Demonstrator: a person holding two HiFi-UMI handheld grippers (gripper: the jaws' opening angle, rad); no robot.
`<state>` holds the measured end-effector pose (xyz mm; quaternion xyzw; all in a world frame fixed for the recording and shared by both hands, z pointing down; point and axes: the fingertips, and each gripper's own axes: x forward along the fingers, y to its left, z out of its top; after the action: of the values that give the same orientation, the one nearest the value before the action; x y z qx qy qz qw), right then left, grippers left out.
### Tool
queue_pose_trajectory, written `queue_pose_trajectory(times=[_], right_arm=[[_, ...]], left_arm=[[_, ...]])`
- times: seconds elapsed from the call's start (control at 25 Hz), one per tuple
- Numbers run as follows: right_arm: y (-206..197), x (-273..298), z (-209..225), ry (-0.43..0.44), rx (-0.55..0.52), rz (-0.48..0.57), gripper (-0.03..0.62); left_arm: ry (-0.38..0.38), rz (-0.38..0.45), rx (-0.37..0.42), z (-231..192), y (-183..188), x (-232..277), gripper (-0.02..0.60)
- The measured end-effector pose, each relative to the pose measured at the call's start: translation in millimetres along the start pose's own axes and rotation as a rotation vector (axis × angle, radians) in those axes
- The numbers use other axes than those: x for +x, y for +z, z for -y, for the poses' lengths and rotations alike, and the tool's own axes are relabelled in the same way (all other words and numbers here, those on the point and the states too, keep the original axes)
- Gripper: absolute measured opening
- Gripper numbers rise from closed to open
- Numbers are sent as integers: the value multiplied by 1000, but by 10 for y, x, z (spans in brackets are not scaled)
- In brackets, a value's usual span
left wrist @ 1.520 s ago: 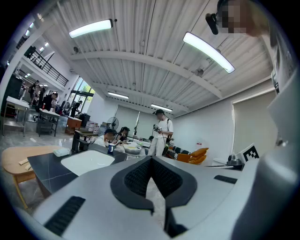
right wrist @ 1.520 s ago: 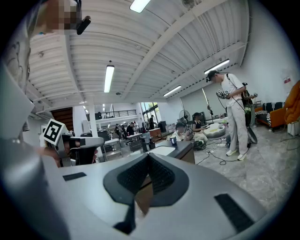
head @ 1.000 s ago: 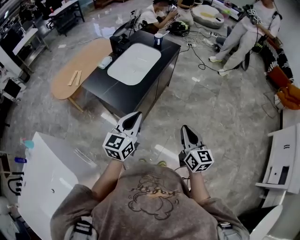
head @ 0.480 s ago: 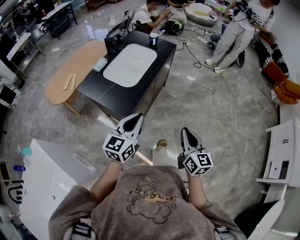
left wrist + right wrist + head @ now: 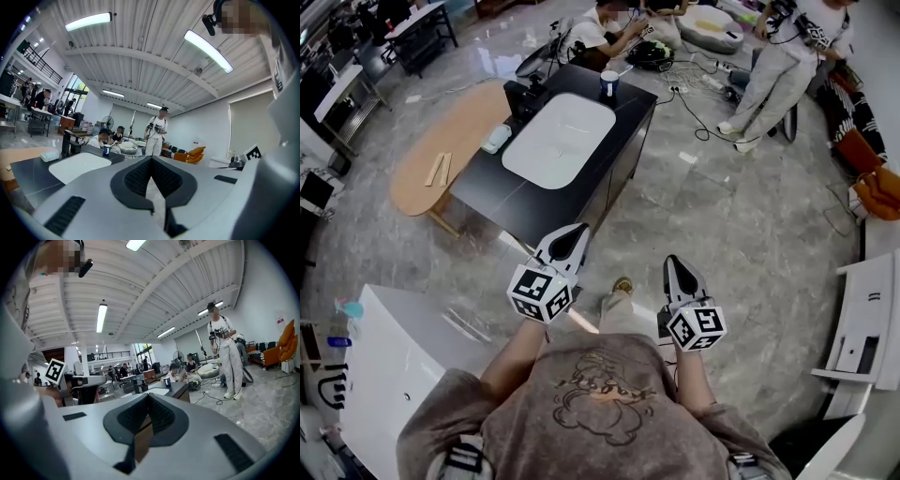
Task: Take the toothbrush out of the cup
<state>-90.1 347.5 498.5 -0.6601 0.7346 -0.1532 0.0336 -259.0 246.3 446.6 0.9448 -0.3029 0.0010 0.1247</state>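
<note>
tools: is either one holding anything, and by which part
Nothing. The left tool and right tool are shut and empty; the cup stands on the table.

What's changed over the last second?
The person's leg has swung forward into the head view, a step toward the black table. Nothing was taken hold of or let go. The left gripper and right gripper stay shut and empty, side by side; the cup stays at the table's far end.

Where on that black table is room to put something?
The near end of the black table, in front of the white mat, is bare; the mat's top too. The far end is crowded: the cup and a black box stand there.
</note>
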Motion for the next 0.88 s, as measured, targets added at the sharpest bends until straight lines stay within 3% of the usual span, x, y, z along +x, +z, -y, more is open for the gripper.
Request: queue_pose_trajectory(times=[0.4,0.88], right_arm=[[442,936,645,52,0,2,3],[768,1524,1440,96,-21,-8,2]], left_arm=[[23,12,6,-338,260,1053,20],[102,29,9,-497,401,1930,20]])
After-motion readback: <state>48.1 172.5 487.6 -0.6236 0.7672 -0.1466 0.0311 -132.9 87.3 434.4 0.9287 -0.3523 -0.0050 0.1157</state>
